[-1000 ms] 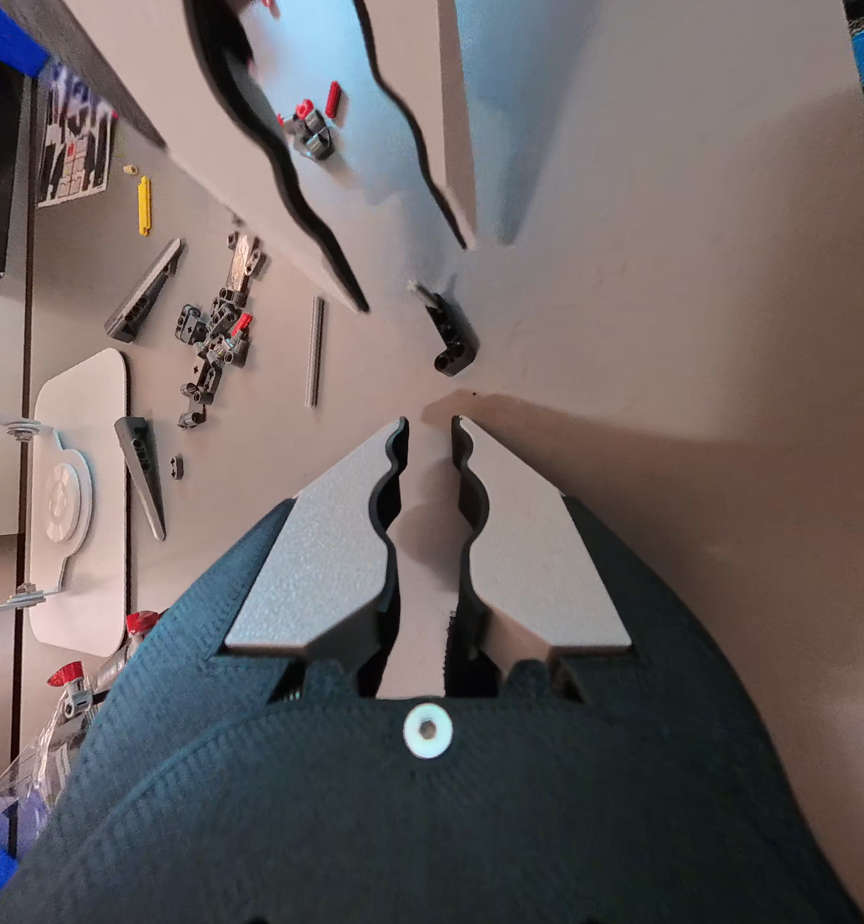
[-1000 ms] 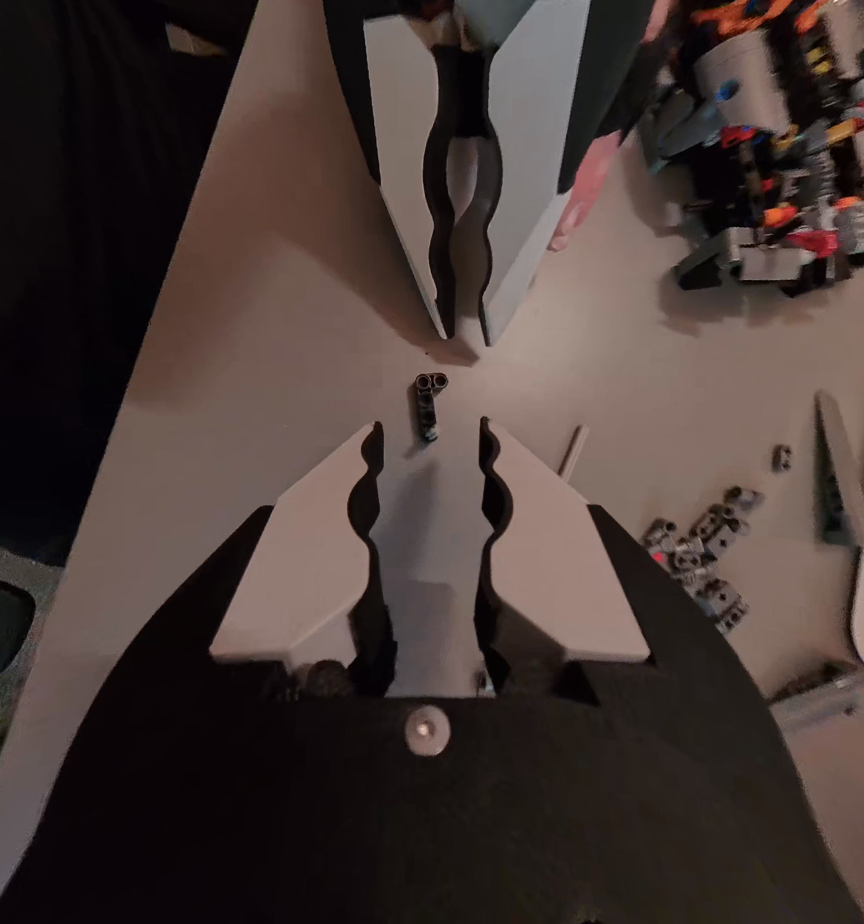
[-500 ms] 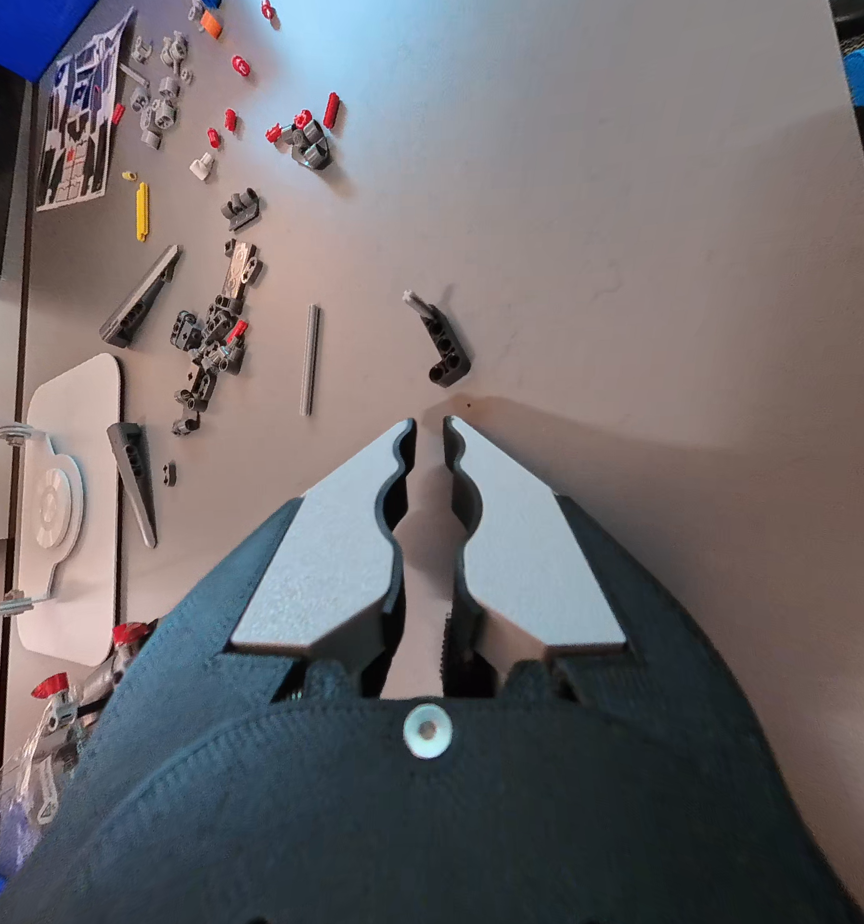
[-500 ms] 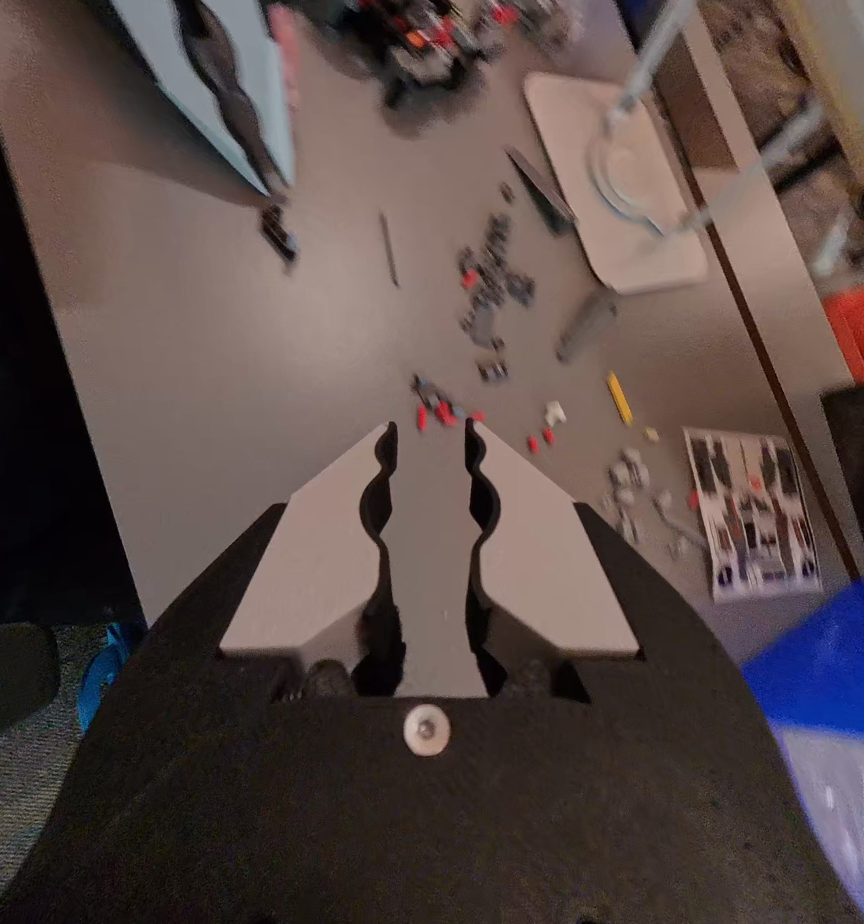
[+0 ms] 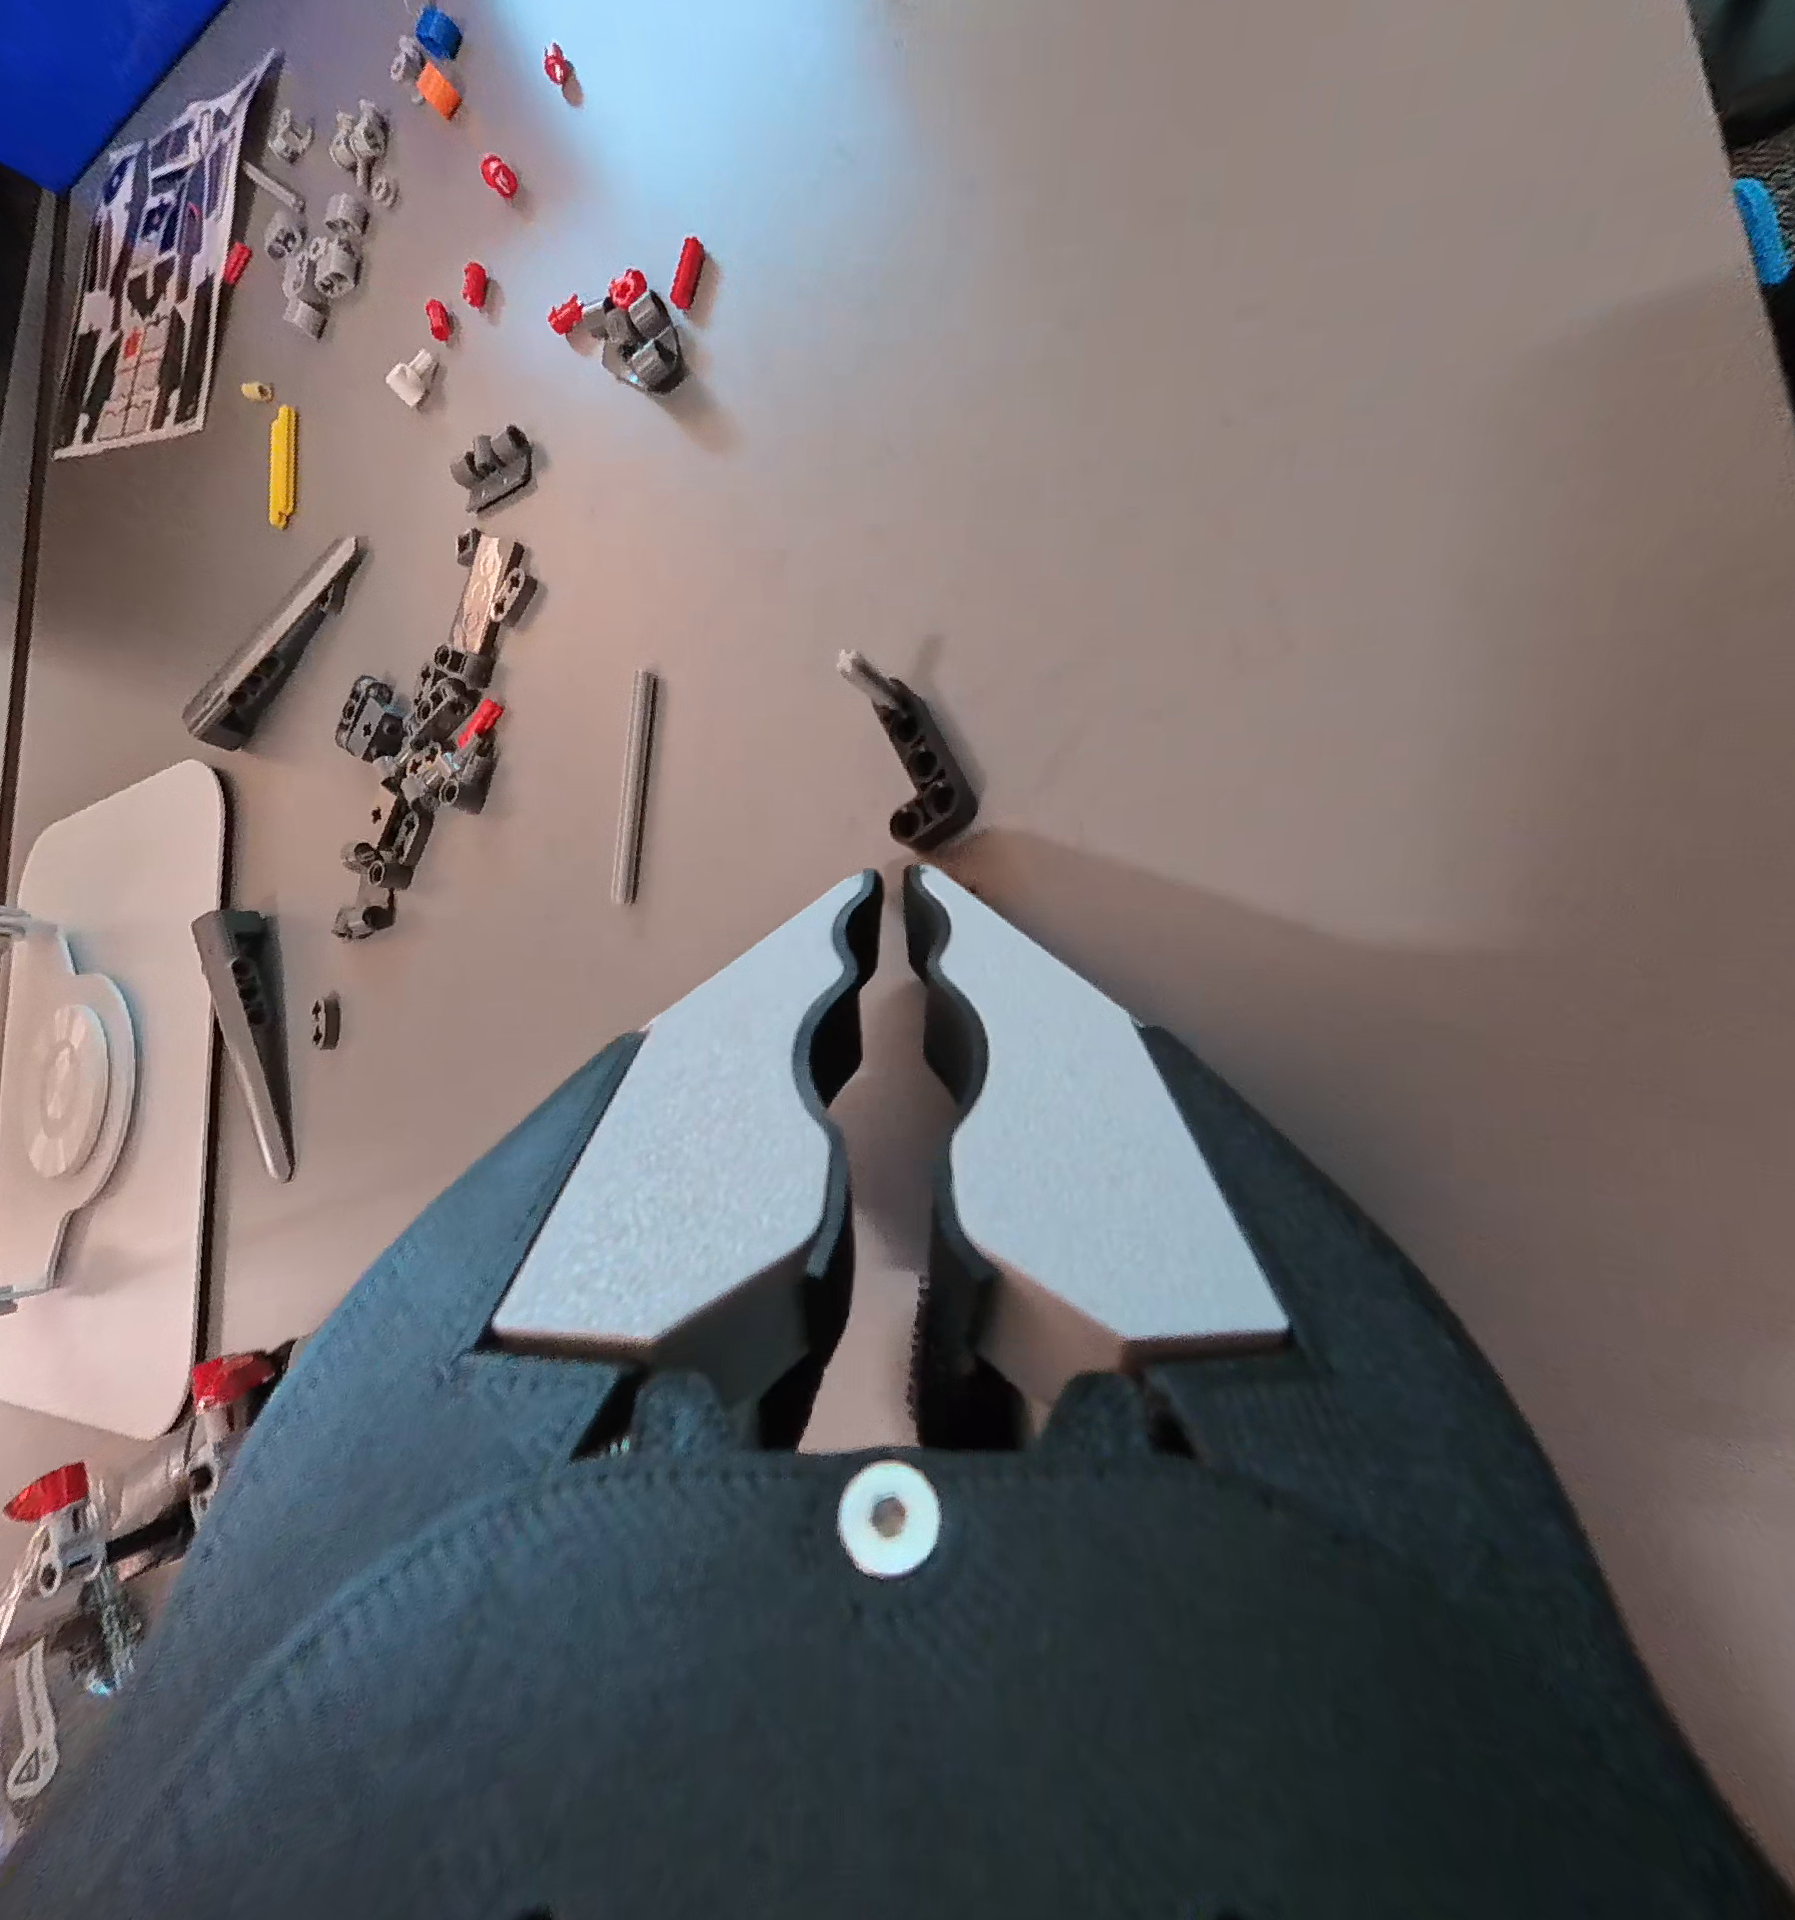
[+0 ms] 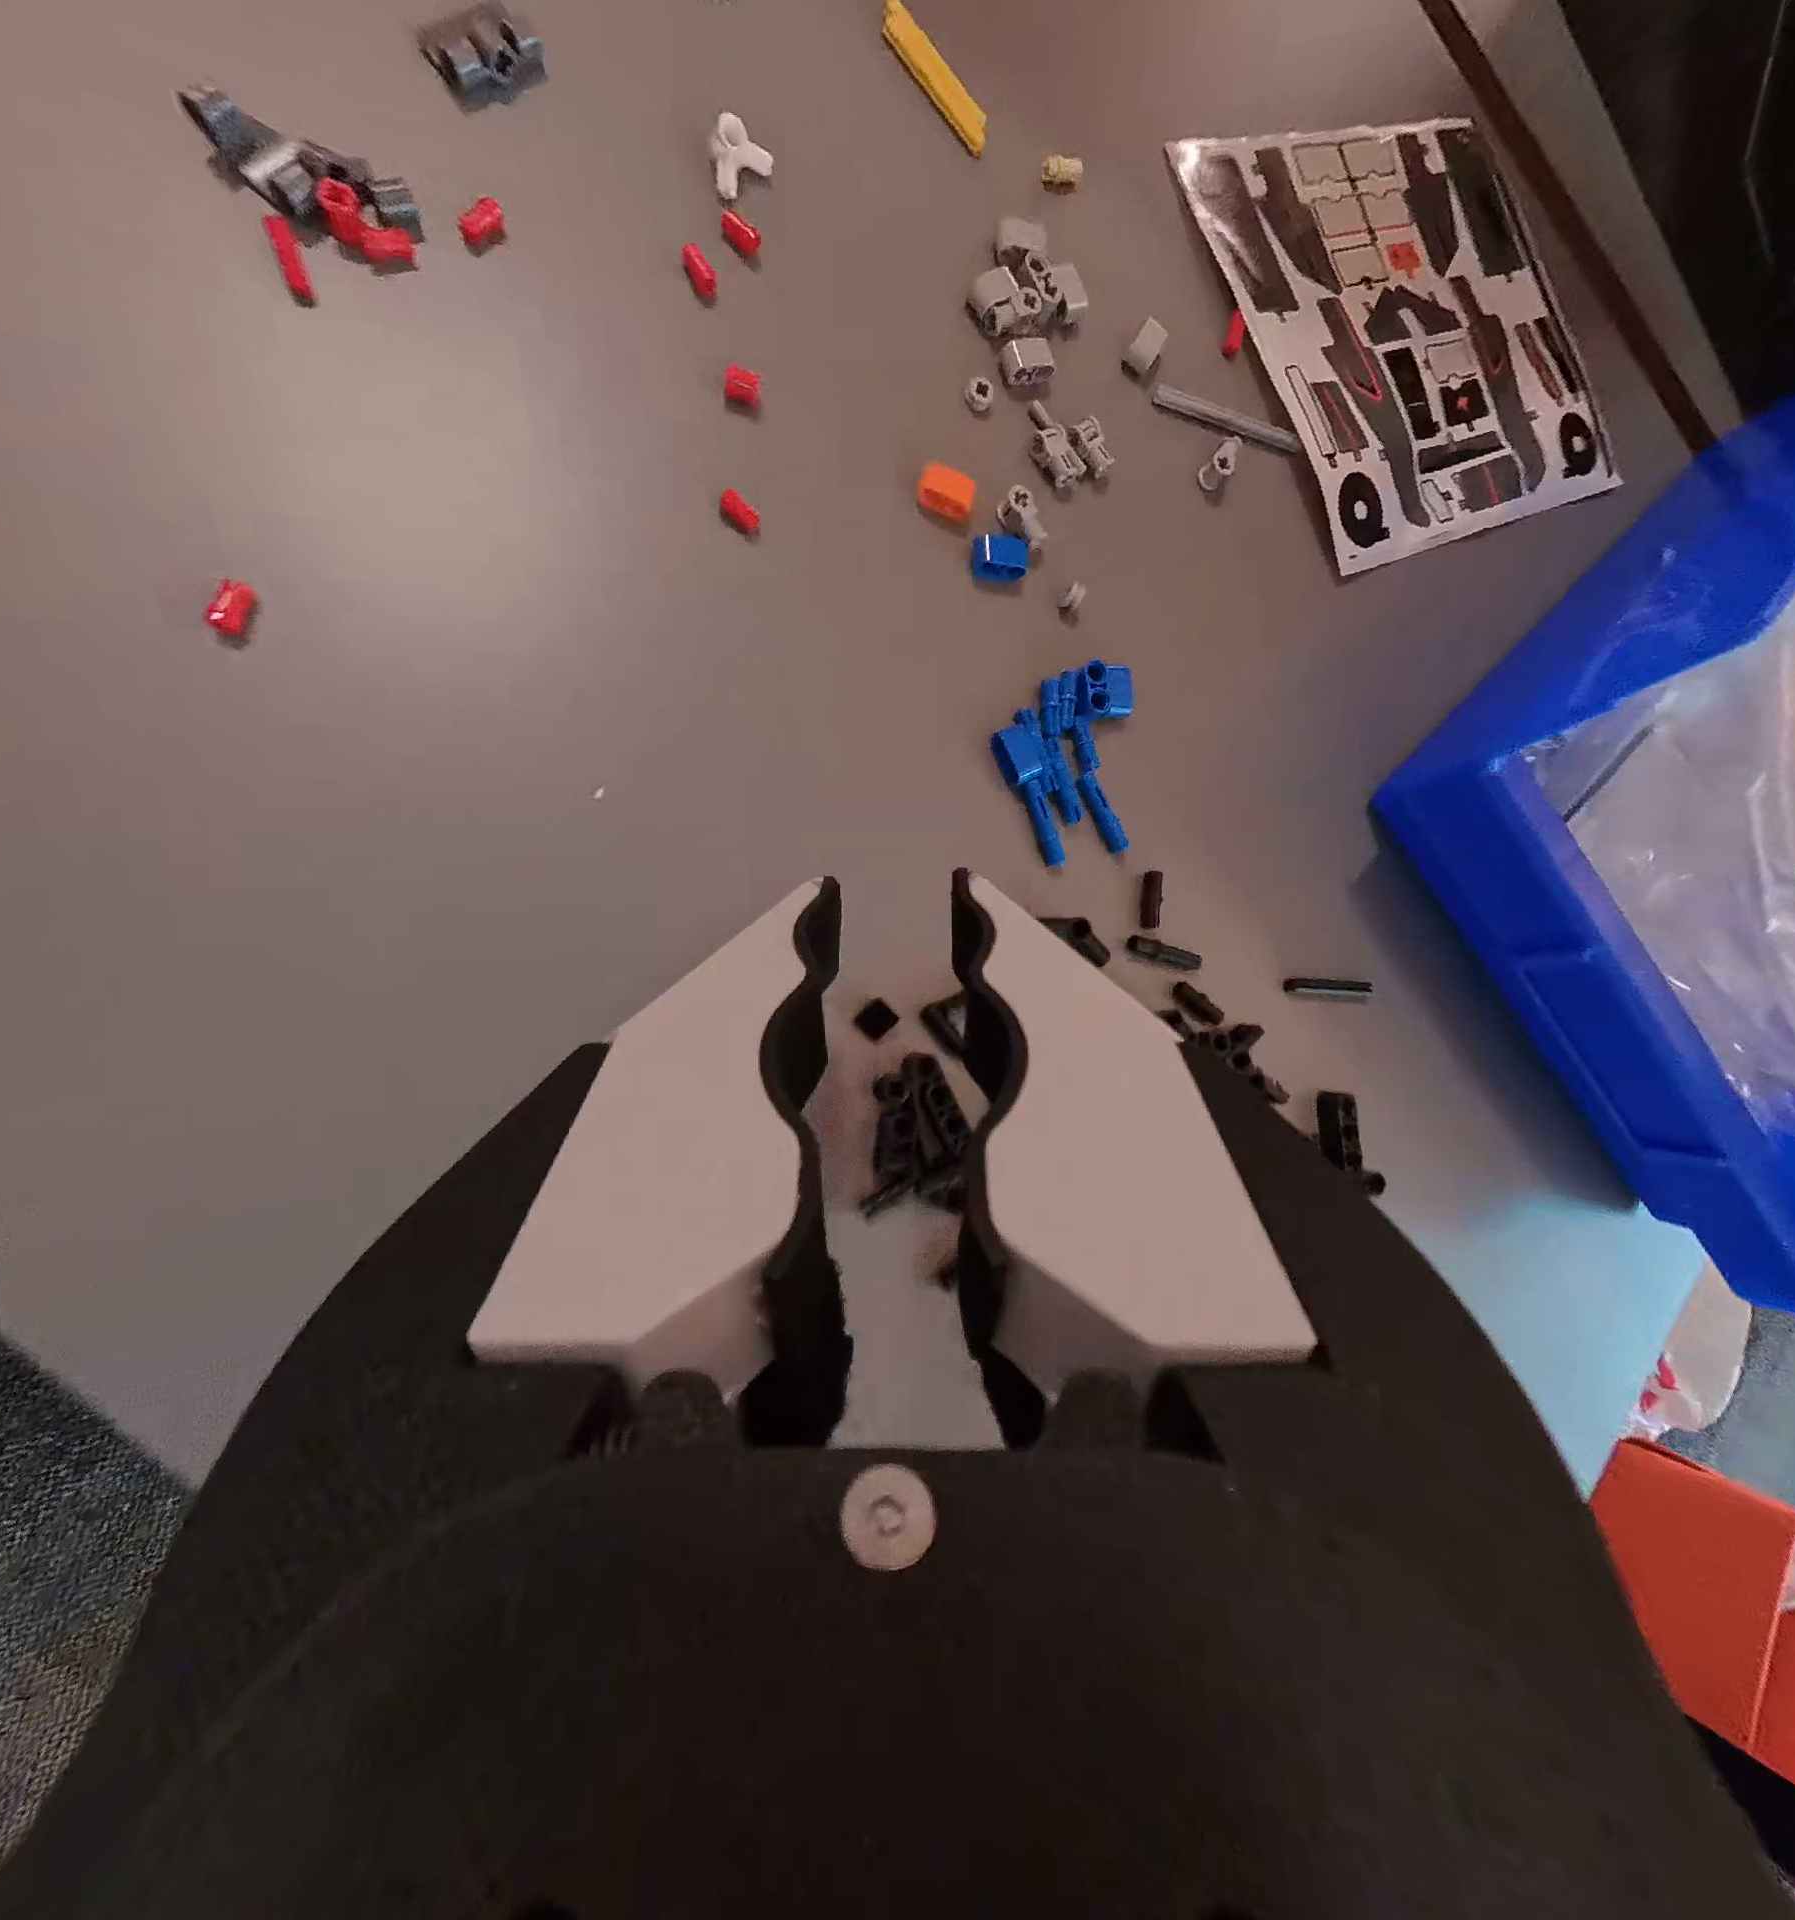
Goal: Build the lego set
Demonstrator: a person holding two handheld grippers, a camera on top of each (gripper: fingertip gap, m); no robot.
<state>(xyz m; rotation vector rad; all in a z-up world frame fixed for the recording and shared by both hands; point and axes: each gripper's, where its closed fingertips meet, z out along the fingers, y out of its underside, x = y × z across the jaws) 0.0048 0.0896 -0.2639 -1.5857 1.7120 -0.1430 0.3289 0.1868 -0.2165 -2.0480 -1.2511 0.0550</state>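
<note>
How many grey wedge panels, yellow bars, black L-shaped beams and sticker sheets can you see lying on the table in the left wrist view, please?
grey wedge panels: 2
yellow bar: 1
black L-shaped beam: 1
sticker sheet: 1
Total: 5
</note>
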